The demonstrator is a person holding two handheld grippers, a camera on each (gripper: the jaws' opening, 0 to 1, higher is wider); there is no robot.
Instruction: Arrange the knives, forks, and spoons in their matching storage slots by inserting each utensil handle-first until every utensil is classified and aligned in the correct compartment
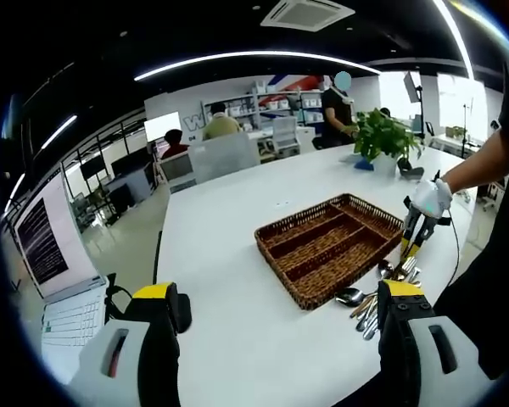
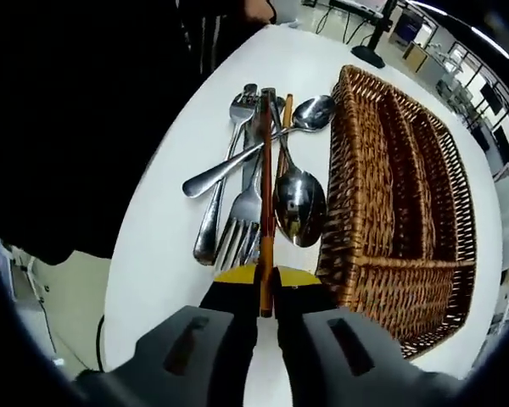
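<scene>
So the right hand-held gripper (image 2: 266,292) is clamped shut on a wooden-handled knife (image 2: 266,195), which sits on top of the pile of forks (image 2: 242,216) and spoons (image 2: 299,199) just beside the wicker tray (image 2: 407,195) on the white bench (image 2: 161,246). Meanwhile the left hand-held gripper (image 1: 276,309) hangs above the bench near the tray's corner, jaws spread wide apart with nothing between them.
</scene>
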